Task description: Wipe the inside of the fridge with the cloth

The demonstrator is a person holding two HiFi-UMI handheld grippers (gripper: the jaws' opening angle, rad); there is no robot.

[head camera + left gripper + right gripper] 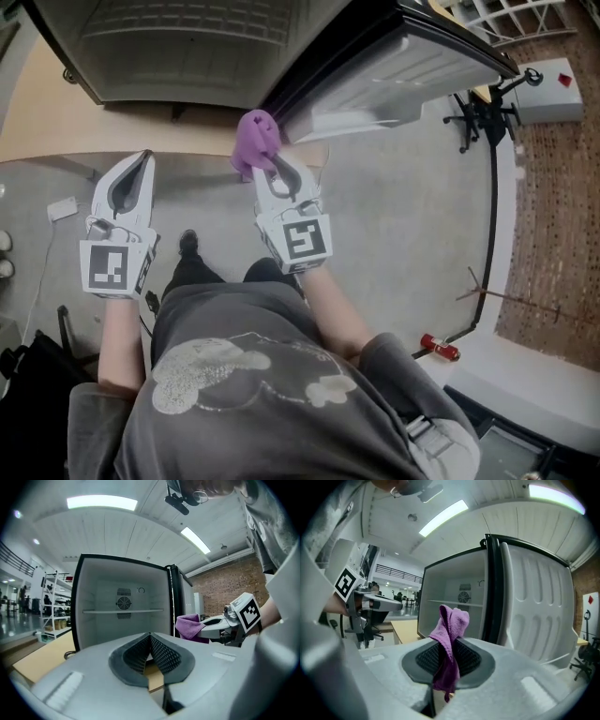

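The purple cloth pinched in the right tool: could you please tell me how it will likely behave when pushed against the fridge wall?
The purple cloth hangs in soft folds from the right tool, so it is probably floppy and light. Its fuzzy weave should likely grip rather than slip, and it may bunch up against the fridge wall.

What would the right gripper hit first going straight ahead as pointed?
Probably the open fridge, about its shelf on the hinge side. Nothing shows between it and the right gripper, shut on the cloth. Depth unclear.
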